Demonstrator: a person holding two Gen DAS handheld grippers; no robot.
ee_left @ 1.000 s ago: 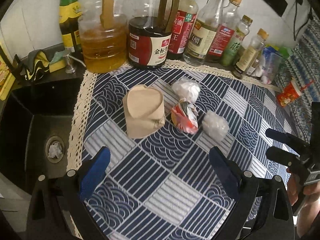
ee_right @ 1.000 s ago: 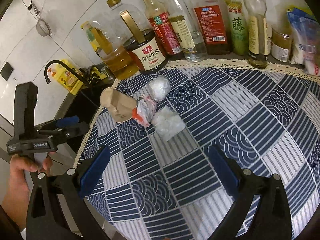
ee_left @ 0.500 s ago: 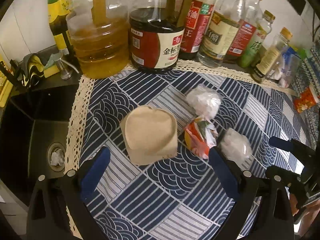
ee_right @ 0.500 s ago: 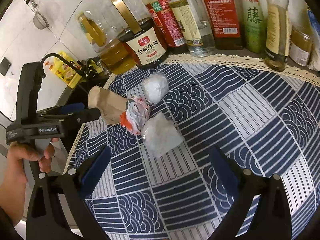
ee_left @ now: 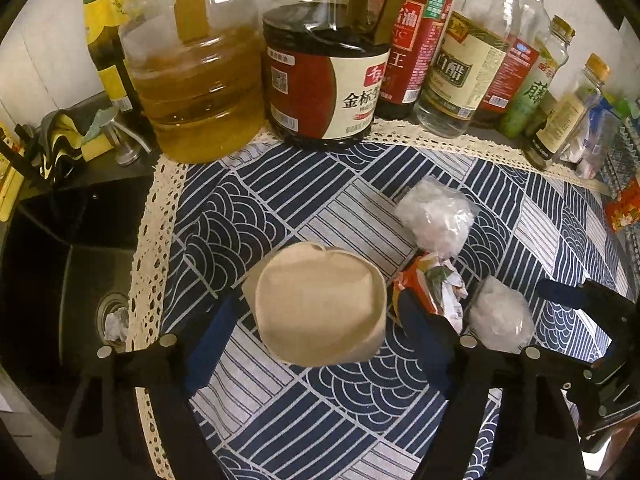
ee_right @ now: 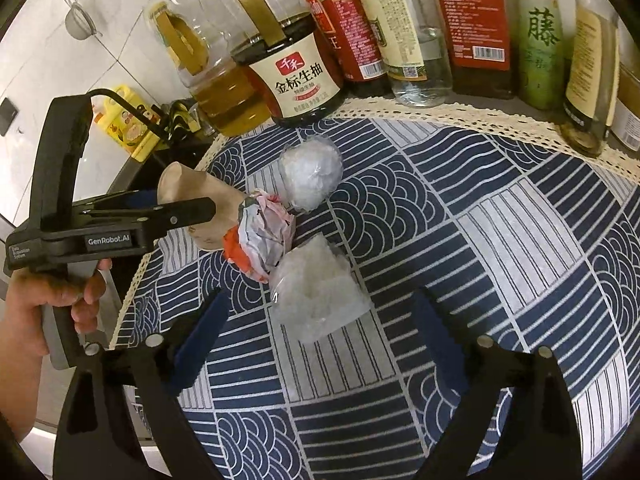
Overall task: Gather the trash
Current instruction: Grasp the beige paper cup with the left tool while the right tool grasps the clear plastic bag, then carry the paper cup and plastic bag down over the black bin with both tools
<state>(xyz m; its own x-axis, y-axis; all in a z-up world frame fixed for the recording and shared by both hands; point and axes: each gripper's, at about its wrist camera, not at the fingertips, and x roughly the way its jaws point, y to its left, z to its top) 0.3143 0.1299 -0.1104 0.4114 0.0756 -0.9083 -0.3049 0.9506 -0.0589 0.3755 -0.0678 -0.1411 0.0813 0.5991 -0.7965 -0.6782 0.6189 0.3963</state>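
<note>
A crushed tan paper cup [ee_left: 320, 306] lies on the blue patterned cloth [ee_left: 280, 220]. My left gripper [ee_left: 318, 320] is open with its fingers on either side of the cup. Beside the cup lie a crumpled red and white wrapper [ee_left: 434, 284], and two clear plastic wads, one far [ee_left: 436, 216] and one near [ee_left: 500, 322]. My right gripper [ee_right: 320, 320] is open around the near plastic wad [ee_right: 316, 292]. The right wrist view also shows the cup [ee_right: 196, 196], wrapper [ee_right: 262, 238], far wad [ee_right: 310, 172] and left gripper [ee_right: 184, 210].
Oil, soy sauce and vinegar bottles [ee_left: 332, 64] stand in a row at the back of the counter. A dark sink [ee_left: 72, 280] lies left of the cloth's lace edge. A red snack packet [ee_left: 624, 208] lies at far right.
Both grippers moved forward and down. The left one now straddles the paper cup, the right one now straddles the near plastic wad. The trash has not moved.
</note>
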